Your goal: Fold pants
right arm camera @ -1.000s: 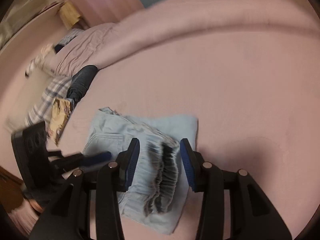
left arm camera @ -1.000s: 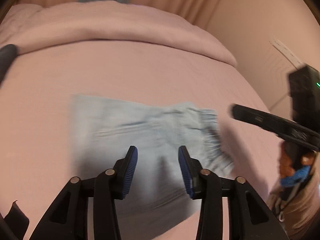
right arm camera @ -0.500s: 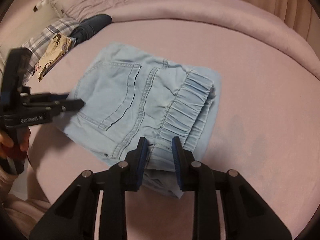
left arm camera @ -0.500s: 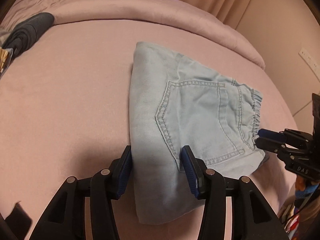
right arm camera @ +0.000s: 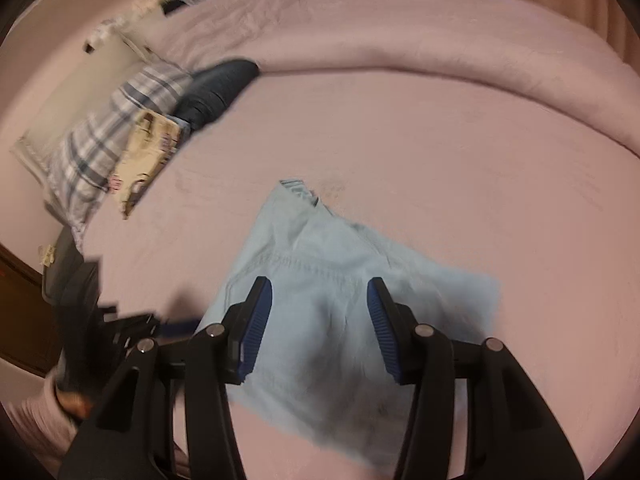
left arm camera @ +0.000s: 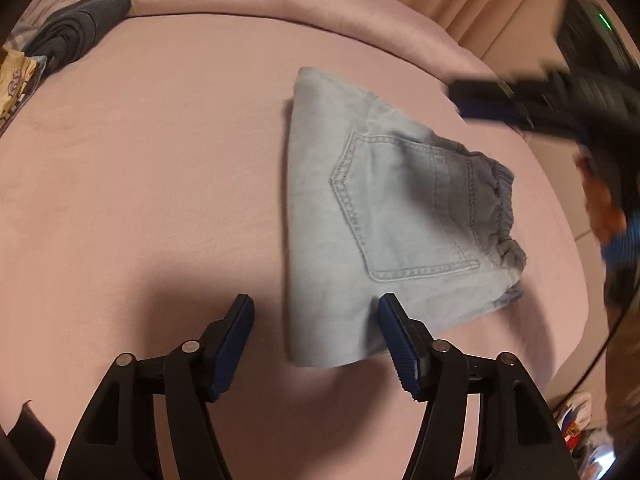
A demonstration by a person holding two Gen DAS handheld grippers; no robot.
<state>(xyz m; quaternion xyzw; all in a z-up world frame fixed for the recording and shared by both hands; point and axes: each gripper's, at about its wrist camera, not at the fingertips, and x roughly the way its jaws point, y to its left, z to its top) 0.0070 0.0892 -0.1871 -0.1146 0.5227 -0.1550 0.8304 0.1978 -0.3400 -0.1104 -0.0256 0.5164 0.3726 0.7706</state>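
Light blue denim pants (left arm camera: 384,216) lie folded into a compact stack on the pink bed sheet (left arm camera: 160,160), back pocket up and elastic waistband to the right. My left gripper (left arm camera: 316,320) is open and empty, just above the stack's near edge. The right gripper (left arm camera: 480,100) shows blurred at the upper right of the left wrist view, above the pants. In the right wrist view the pants (right arm camera: 340,280) lie under my open, empty right gripper (right arm camera: 320,304), and the left gripper (right arm camera: 132,324) is blurred at the lower left.
A rolled pink duvet (left arm camera: 280,4) runs along the far side of the bed. Dark folded clothes (left arm camera: 76,28), a plaid pillow (right arm camera: 112,140) and a printed cloth (right arm camera: 148,148) lie at the bed's left. A curtain and wall stand on the right.
Both grippers opened wider and let go of the pants. The right gripper lifted away from the waistband and moved up; the left one drew back a little.
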